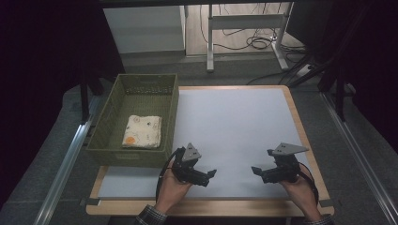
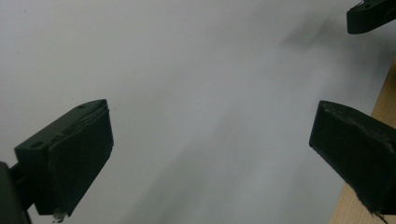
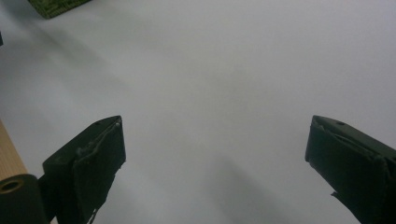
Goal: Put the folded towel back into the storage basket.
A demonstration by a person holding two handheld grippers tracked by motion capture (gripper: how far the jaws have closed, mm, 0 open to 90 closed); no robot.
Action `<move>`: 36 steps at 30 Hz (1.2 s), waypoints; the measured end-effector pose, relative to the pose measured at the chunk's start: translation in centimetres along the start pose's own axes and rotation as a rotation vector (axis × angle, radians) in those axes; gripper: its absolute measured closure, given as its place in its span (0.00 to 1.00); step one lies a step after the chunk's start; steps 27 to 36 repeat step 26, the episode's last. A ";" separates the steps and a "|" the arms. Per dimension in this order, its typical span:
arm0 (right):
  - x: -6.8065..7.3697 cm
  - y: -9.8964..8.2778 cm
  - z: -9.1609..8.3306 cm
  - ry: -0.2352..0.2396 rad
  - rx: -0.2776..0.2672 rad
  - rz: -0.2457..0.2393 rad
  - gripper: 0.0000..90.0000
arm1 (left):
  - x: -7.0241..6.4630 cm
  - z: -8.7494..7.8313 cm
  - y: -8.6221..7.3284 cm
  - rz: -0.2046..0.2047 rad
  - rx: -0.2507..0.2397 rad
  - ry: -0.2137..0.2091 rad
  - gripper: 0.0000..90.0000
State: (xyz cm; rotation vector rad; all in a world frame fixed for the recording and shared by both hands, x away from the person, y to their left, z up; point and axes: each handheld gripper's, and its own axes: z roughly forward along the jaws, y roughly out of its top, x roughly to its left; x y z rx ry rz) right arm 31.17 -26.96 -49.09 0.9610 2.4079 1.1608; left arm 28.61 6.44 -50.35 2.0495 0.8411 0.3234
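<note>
A folded cream cloth (image 1: 142,131) with small prints lies flat inside the green woven basket (image 1: 109,116) at the table's left. My left gripper (image 1: 211,175) hovers near the front edge, just right of the basket's near corner, jaws pointing right. My right gripper (image 1: 256,171) is held at the front right, jaws pointing left toward the other. Both stand open over the white mat (image 1: 234,126) with nothing between their jaws. The left gripper view has its wide-apart jaws (image 2: 210,154) over bare mat, and the right gripper's tip (image 2: 371,16) at top right. The right gripper view has its jaws (image 3: 215,163) spread too.
The basket's corner (image 3: 56,7) is at the top left of the right gripper view. The wooden table edge (image 1: 300,126) frames the mat. Metal rails (image 1: 65,164) run along both sides of the table, and a desk frame with cables (image 1: 248,28) stands behind.
</note>
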 end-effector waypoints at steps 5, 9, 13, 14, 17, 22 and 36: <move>0.0 -1.3 0.4 -0.007 0.008 0.011 0.06 | -0.2 0.6 -1.4 -0.001 0.017 0.012 0.00; -0.1 -2.2 0.8 -0.016 0.022 0.024 0.06 | -0.2 1.1 -2.5 -0.011 0.036 0.024 0.00; -0.1 -2.8 1.3 -0.023 0.042 0.029 0.06 | -0.1 1.8 -3.5 -0.011 0.076 0.045 0.00; -0.1 -3.0 1.4 -0.026 0.051 0.027 0.06 | -0.1 2.0 -3.6 -0.013 0.085 0.048 0.00; 0.0 -3.3 2.0 -0.038 0.079 0.016 0.06 | -0.2 2.4 -3.9 -0.008 0.124 0.072 0.00; 0.5 -3.8 2.4 -0.073 0.074 -0.012 0.05 | -0.3 2.7 -3.8 -0.008 0.133 0.080 0.00; 0.5 -4.0 2.4 -0.076 0.060 -0.012 0.05 | -0.4 2.6 -4.0 -0.007 0.123 0.083 0.00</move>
